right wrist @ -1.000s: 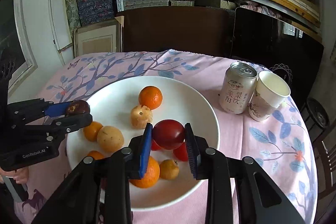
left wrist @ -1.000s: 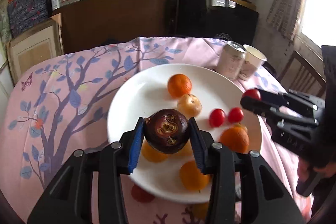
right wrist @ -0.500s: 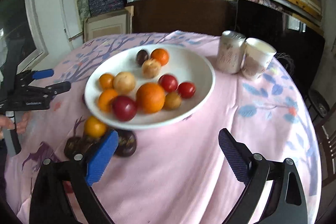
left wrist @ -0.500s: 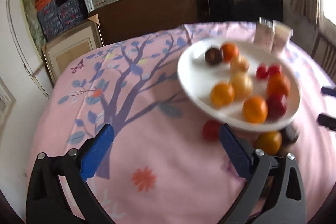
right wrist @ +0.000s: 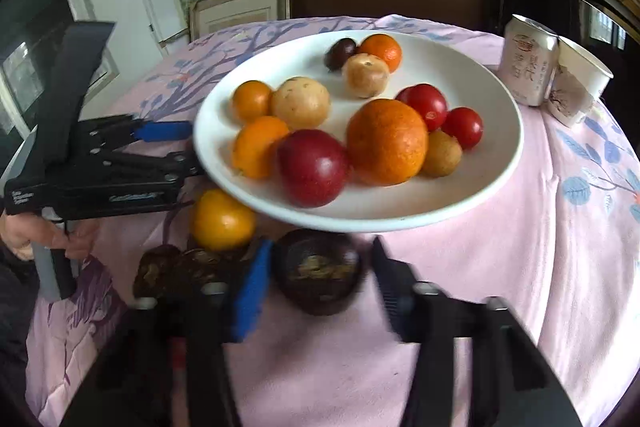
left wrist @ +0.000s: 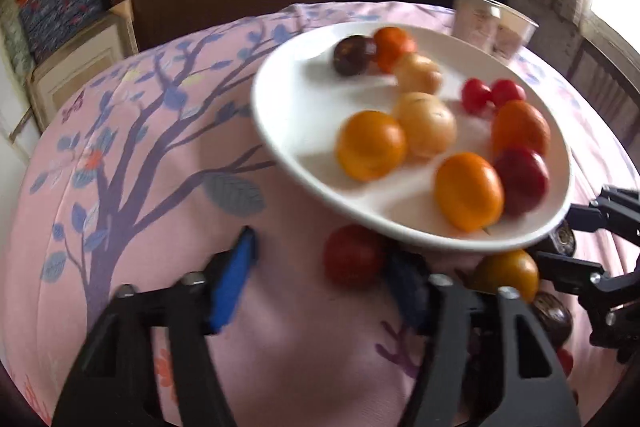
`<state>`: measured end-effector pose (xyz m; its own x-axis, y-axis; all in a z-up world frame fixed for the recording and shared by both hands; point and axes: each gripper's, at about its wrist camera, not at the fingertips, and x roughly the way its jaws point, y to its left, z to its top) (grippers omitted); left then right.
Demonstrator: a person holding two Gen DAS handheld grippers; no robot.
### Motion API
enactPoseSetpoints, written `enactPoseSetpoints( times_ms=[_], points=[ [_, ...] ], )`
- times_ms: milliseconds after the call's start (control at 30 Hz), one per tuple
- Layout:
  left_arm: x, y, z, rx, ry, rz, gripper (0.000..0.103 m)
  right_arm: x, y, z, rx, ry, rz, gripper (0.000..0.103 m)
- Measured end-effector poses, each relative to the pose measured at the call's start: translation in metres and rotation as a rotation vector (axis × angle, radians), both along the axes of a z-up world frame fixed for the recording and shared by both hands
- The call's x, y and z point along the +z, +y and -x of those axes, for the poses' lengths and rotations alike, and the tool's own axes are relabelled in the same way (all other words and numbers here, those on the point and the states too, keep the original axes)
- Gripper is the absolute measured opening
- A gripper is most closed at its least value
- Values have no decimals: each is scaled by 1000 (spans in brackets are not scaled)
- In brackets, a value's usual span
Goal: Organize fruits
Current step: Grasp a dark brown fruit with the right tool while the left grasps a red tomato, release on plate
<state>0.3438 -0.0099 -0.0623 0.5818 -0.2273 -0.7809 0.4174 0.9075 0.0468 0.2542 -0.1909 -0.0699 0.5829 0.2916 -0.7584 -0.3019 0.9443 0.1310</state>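
A white plate (left wrist: 280, 155) (right wrist: 500, 167) holds several oranges, red fruits, pale fruits and one dark mangosteen. On the pink cloth in front of it lies a red fruit (left wrist: 352, 261) between the jaws of my left gripper (left wrist: 320, 283) (right wrist: 180, 147). Those jaws are closing, and the left pad stands well clear of the fruit. My right gripper (right wrist: 320, 287) (left wrist: 568, 239) is closing around a dark mangosteen (right wrist: 320, 271) on the cloth. Its blue pad is at the fruit's side, and a thin gap shows on the other side.
A yellow-orange fruit (right wrist: 222, 221) (left wrist: 506, 273) and more dark mangosteens (right wrist: 160, 271) (left wrist: 550, 315) lie on the cloth between the two grippers. A drink can (right wrist: 528, 61) and a paper cup (right wrist: 580, 87) stand behind the plate at the right. Shelves and boxes stand behind the table.
Both grippers let go of the mangosteen and the red fruit over the plate, opened wide, drew back and sank to the plate's near side. Their jaws have since narrowed around fruits on the cloth.
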Motion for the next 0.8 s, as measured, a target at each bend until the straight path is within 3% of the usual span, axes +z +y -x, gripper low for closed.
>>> enactPoseSetpoints(
  times_ms=[33,67,167,333,533,700,733,767,800],
  points=[
    [1,-3,6,-26,-9,-6,30,1,4,5,-2,-7,21,44],
    [3,-3,11,-32,2,-3,26,3,5,10,-5,-10,31,44],
    [11,2,19,-35,11,43,25,12,-4,21,-14,0,-4,44],
    [46,10,32,-43,-55,105,25,53,-28,34,-73,-122,-7,44],
    [75,-16,-4,-2,-101,182,25,80,-44,-16,-174,-192,-15,44],
    [68,-41,-42,56,-81,157,26,73,-45,-70,-237,-193,-32,45],
    [66,-40,-47,81,-86,162,31,71,-47,-79,-250,-187,-44,45],
    [65,-38,-51,108,-85,164,66,68,-51,-88,-249,-167,-67,53],
    [64,-35,-54,133,-76,164,88,64,-54,-93,-244,-144,-87,82]
  ],
)
